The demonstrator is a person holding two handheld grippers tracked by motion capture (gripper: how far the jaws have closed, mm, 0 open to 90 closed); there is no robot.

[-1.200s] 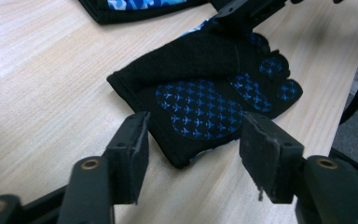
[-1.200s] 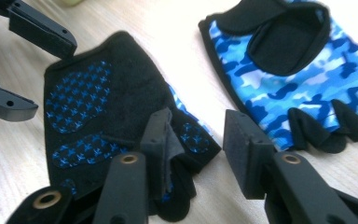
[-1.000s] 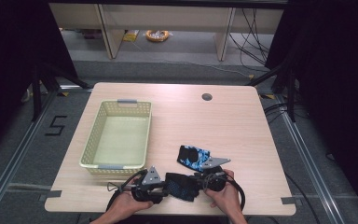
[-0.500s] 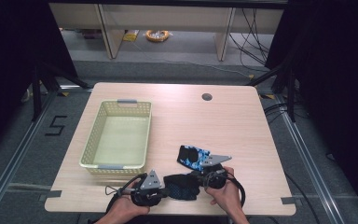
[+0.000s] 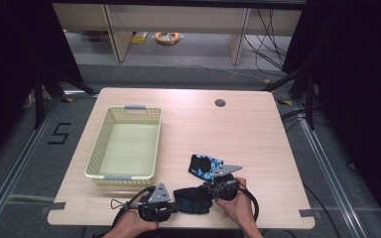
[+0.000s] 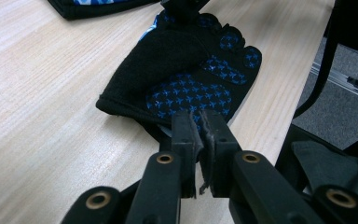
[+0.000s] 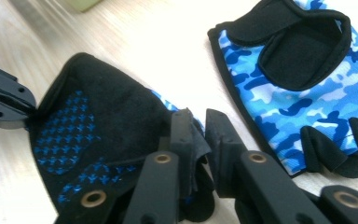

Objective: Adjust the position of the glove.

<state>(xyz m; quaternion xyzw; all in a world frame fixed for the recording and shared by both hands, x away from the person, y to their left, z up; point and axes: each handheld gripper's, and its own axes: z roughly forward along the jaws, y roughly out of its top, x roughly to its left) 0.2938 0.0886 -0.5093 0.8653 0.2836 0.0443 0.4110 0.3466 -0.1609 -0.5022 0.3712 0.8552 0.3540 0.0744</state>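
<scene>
High view: you held the glove (image 5: 192,199) at the table's (image 5: 258,134) near edge, left gripper (image 5: 174,208) and right gripper (image 5: 209,191) at opposite ends, likely to spread or lift it flat. Second glove (image 5: 206,166) lay just beyond; basket (image 5: 124,144) to the left.

Left gripper view: fingers (image 6: 185,135) were nearly shut, pinching the glove's (image 6: 191,74) cuff edge.

Right gripper view: fingers (image 7: 182,135) had just been opening slightly, fabric between them, apparently gripped.
</scene>
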